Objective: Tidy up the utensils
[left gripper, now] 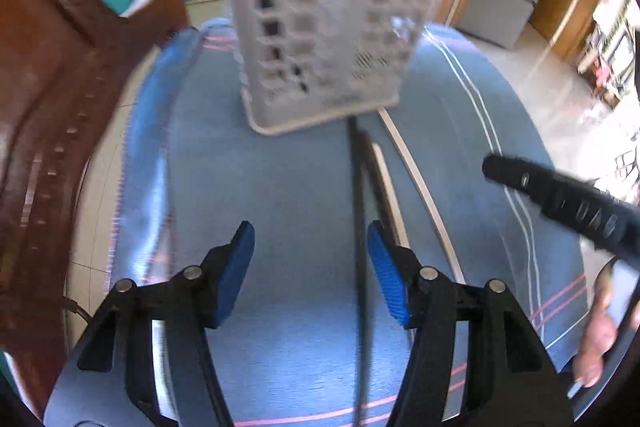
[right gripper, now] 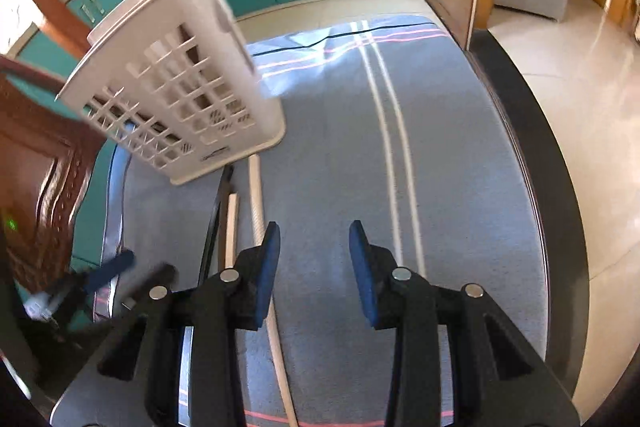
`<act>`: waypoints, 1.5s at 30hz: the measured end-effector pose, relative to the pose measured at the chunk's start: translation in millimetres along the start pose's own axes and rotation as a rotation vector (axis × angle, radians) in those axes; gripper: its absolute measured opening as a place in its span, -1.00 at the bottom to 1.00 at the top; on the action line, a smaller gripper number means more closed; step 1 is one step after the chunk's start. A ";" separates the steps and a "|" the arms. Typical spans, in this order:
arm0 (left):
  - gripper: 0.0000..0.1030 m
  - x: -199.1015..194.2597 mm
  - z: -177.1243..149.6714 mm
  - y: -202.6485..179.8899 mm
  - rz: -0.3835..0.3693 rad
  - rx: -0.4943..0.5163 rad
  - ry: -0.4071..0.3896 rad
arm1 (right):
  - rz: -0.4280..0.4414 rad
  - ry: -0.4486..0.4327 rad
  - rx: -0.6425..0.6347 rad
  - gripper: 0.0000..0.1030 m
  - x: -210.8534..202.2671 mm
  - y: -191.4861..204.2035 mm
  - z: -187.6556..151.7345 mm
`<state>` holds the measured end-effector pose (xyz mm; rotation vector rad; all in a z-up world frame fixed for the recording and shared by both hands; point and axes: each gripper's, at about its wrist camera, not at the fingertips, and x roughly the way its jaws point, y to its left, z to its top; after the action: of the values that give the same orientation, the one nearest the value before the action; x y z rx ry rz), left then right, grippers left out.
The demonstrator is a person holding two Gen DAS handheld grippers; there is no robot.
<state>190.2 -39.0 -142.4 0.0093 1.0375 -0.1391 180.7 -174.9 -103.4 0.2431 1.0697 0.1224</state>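
Left wrist view showed the left gripper open and empty. The right gripper was open too. Three chopsticks lay mid-table, unpicked. The white basket stood near the far edge.

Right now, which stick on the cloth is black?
The black chopstick, leftmost of the three on the blue cloth. The short chopstick and long chopstick beside it are pale.

Left gripper gapes wide, holding nothing; right gripper likewise — both angled downward
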 end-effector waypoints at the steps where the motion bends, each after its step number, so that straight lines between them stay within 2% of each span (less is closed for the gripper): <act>1: 0.15 3.6 -1.7 -5.4 0.006 0.020 0.009 | 0.002 0.006 0.005 -0.30 0.7 -1.3 -0.7; 2: 0.15 5.7 -1.9 -8.4 0.010 0.030 0.014 | 0.004 0.011 0.005 -0.30 1.5 -0.9 -2.3; 3: 0.07 9.1 -3.2 -11.4 0.015 0.039 0.022 | 0.003 0.016 0.002 -0.30 2.6 0.0 -2.9; 4: -0.10 12.5 -3.9 -12.5 0.019 0.040 0.032 | 0.003 0.019 -0.003 -0.30 5.1 1.0 1.5; 8: -0.40 21.5 -4.9 -12.0 0.025 0.032 0.048 | 0.011 0.019 -0.019 -0.31 5.7 2.8 2.6; 10: -0.70 20.3 -6.9 -10.3 0.026 0.020 0.047 | 0.009 0.020 -0.021 -0.31 2.4 2.0 1.5; 13: -0.81 13.7 -15.5 -2.5 0.034 -0.026 0.044 | 0.011 0.026 -0.034 -0.31 5.2 3.8 2.1; 20: -0.81 -3.5 -52.3 16.6 0.084 -0.135 0.020 | 0.025 0.023 -0.109 -0.30 19.1 25.6 -0.6; 28: -0.80 -14.3 -88.2 10.7 0.116 -0.069 -0.021 | -0.047 0.070 -0.150 -0.32 41.5 43.7 -10.7; 31: -0.77 -14.5 -86.8 10.3 0.113 -0.070 -0.019 | -0.079 0.063 -0.158 -0.43 41.3 46.6 -12.8; 33: -0.69 -15.1 -85.7 13.9 0.118 -0.084 -0.014 | -0.086 0.066 -0.160 -0.59 40.0 46.9 -15.4; 35: -0.58 -17.9 -88.6 14.4 0.110 -0.107 -0.009 | -0.090 0.073 -0.157 -0.88 38.2 46.3 -19.0; 36: -0.53 -12.0 -76.2 15.9 0.105 -0.113 -0.006 | -0.088 0.078 -0.149 -0.88 36.8 44.1 -20.7; 39: -0.51 -13.0 -73.1 15.7 0.099 -0.119 -0.004 | -0.084 0.092 -0.129 -0.88 32.0 37.9 -23.1; 43: -0.36 -10.3 -70.6 10.1 0.096 -0.108 -0.004 | -0.081 0.108 -0.084 -0.88 23.4 21.2 -25.0; 45: -0.35 -9.6 -67.9 8.7 0.098 -0.100 -0.003 | -0.069 0.120 -0.067 -0.88 20.1 13.1 -28.8</act>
<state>128.2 -24.2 -169.3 -0.0307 1.0378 0.0017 165.2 -154.0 -130.4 0.1400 1.1895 0.1119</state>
